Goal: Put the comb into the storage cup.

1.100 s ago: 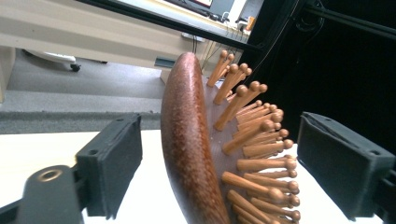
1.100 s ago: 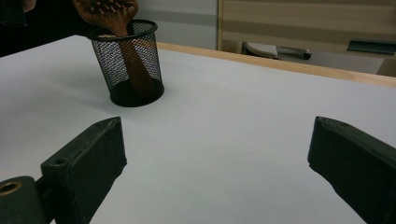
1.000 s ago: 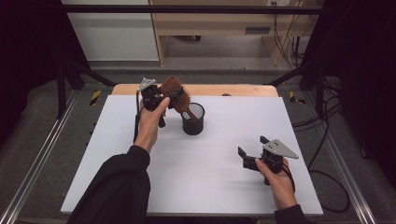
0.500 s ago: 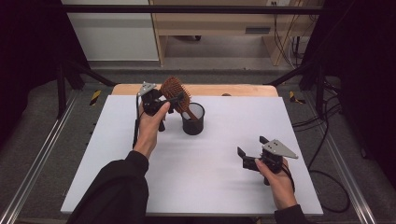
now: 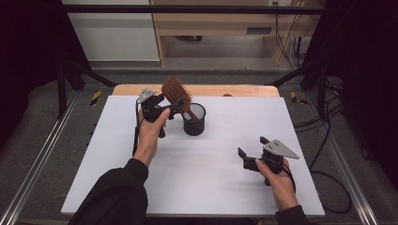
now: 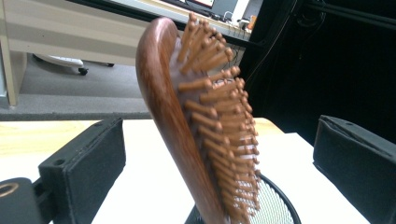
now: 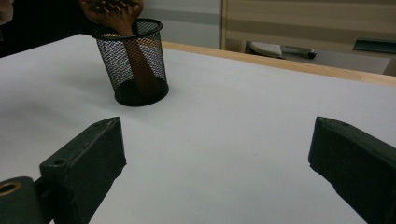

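With jaws just spread clear of the hairbrush (image 5: 177, 93), now propped in the mesh cup (image 5: 194, 120) at upper centre: left gripper (image 5: 165, 108) released, placing apparently done; right gripper (image 5: 250, 154) apart, idle at lower right.

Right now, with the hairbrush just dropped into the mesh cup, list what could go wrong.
1. The hairbrush leans steeply in the mesh cup, its heavy head far above the rim; the light cup might tip over.
2. The left gripper, whose jaws have just been opening, has the brush head between its fingers without touching; pulling back sideways could snag the bristles and drag brush and cup along.
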Demonstrator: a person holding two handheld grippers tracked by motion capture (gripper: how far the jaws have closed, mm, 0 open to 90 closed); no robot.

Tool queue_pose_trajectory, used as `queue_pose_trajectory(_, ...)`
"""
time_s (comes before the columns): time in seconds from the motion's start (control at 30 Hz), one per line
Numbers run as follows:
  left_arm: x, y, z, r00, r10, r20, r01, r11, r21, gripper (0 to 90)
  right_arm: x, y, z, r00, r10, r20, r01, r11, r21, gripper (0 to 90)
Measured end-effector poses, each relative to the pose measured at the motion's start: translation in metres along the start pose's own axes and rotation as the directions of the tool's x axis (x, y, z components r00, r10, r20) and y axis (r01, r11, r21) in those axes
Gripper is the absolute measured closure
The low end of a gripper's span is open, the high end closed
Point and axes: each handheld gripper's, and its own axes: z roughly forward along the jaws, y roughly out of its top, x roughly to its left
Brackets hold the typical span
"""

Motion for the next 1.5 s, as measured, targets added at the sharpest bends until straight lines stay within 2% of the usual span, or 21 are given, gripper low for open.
queue_pose_trajectory(0.1,-0.001,-0.002,-0.006,0.9999,0.007,-0.007,-0.007,1.0,0.003,2.8,0.001,0.0,0.0,0.9999,-0.013,0.001,0.013,0.9999,0.003,4.0)
queue_pose_trajectory(0.37,-0.002,-0.008,-0.022,0.9997,-0.01,-0.024,0.01,0.9999,0.004,2.7,0.003,0.0,0.0,0.9997,-0.022,-0.007,0.022,0.9998,0.002,3.9)
queue_pose_trajectory(0.53,-0.005,-0.012,-0.03,0.9998,0.001,-0.018,-0.001,0.9999,0.014,2.8,0.003,0.001,0.001,0.9997,-0.019,-0.012,0.019,0.9998,0.001,3.9)
queue_pose_trajectory(0.8,-0.003,-0.017,-0.042,0.9997,-0.012,-0.023,0.012,0.9999,0.005,2.7,0.002,0.0,0.001,0.9997,-0.018,-0.016,0.018,0.9998,0.0,3.9)
queue_pose_trajectory(0.9,-0.004,-0.018,-0.046,0.9996,0.006,-0.026,-0.005,0.9998,0.018,2.7,0.002,0.0,0.0,0.9997,-0.02,-0.015,0.02,0.9998,0.0,3.8)
queue_pose_trajectory(1.1,-0.008,-0.02,-0.058,0.9997,0.02,-0.014,-0.02,0.9997,0.011,2.7,0.003,0.0,0.0,0.9996,-0.022,-0.018,0.022,0.9997,0.001,3.8)
queue_pose_trajectory(1.2,-0.007,-0.02,-0.062,0.9994,0.031,-0.019,-0.03,0.9995,0.008,2.7,0.003,0.0,0.0,0.9995,-0.024,-0.018,0.024,0.9997,0.001,3.8)
queue_pose_trajectory(1.5,0.002,-0.023,-0.07,0.9991,0.017,-0.04,-0.018,0.9998,-0.004,2.7,0.003,-0.001,0.0,0.9996,-0.028,-0.007,0.028,0.9996,0.007,1.7)
